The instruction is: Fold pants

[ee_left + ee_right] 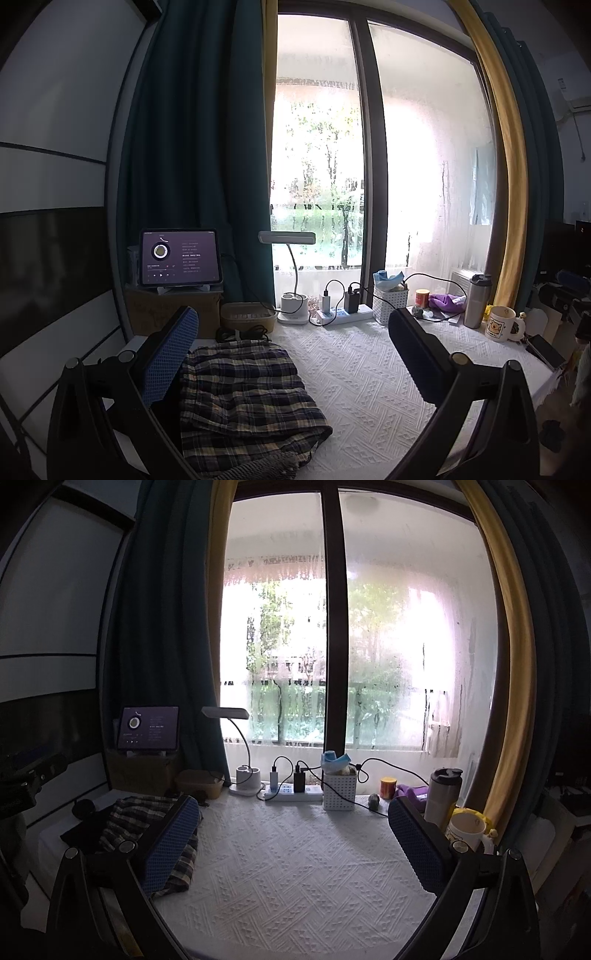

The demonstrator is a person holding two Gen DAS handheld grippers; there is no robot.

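Note:
Dark plaid pants [243,402] lie folded in a compact stack on the white textured tablecloth [369,376], at the left of the table. My left gripper [293,321] hovers above them, open, its blue-padded left finger [166,358] over the stack's left edge and nothing between the fingers. In the right wrist view the same pants [144,821] lie at the far left, partly hidden behind the left finger [170,845]. My right gripper [293,810] is open over bare tablecloth [295,867], to the right of the pants.
Along the window edge stand a tablet [180,257] on a cardboard box, a small basket [248,314], a desk lamp [291,301], a power strip [343,314] with chargers, a white mesh bin [390,302], a steel tumbler [477,301] and a mug [502,324].

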